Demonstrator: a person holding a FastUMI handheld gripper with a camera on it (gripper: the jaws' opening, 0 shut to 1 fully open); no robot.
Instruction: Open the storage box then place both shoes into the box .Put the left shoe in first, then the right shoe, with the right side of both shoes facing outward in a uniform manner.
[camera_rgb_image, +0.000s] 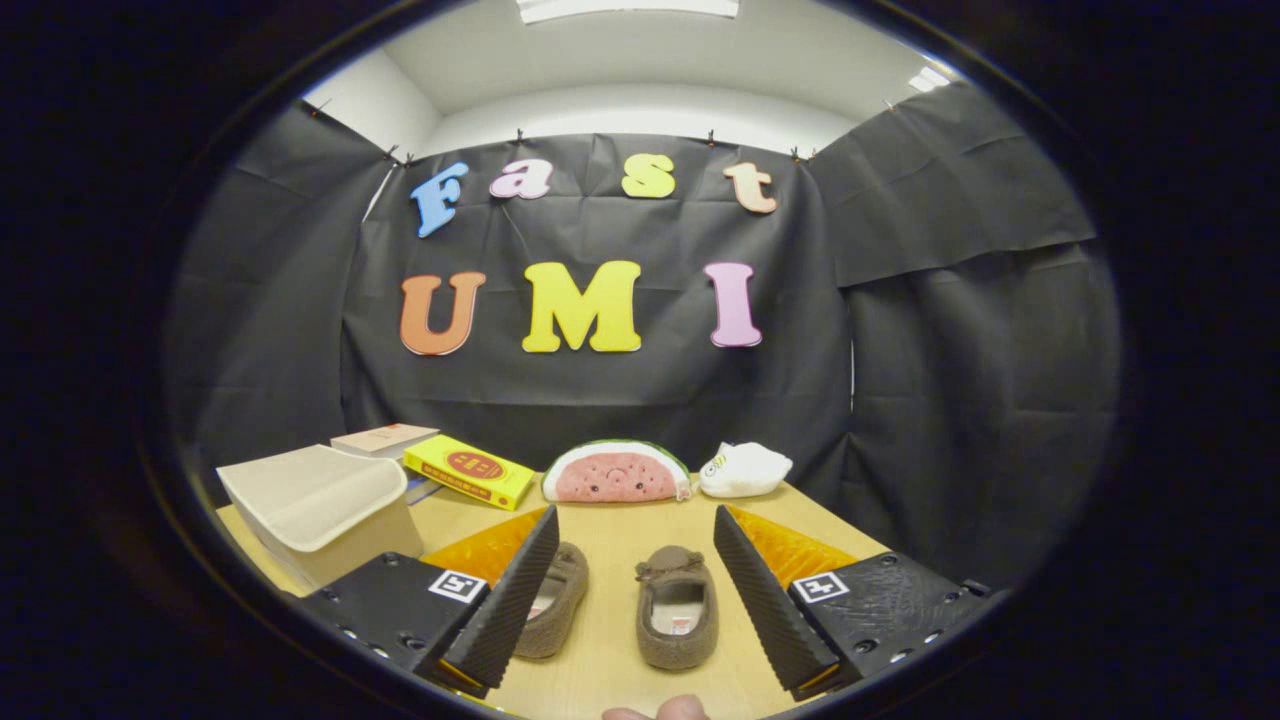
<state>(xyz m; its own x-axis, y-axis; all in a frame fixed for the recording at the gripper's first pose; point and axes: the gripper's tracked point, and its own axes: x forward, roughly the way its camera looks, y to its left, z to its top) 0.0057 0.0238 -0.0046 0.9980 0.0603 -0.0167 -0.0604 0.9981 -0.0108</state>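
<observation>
**Box lid comes first; both shoes wait between the fingers**

Gripper (635, 590): jaws spread wide, holding nothing. A fingertip (660, 710) of a person shows nearest, just under the gap.

Between the jaws, on the wooden table (610, 530), lie 2 brown slippers, toes pointing away: one shoe (678, 607) centred in the gap, the other shoe (552, 598) partly hidden behind the left finger.

Storage box (320, 510): beige, ahead and outside the left finger, apparently closed; lid seam hard to read.

Beyond: yellow box (470, 472), watermelon plush (616, 473), white plush (745, 469).

Judgement: step 1 is opening. Swing left, keep jaws apart, approach the lid edge squarely, lift without dragging the box. Leave shoes undisturbed.
</observation>
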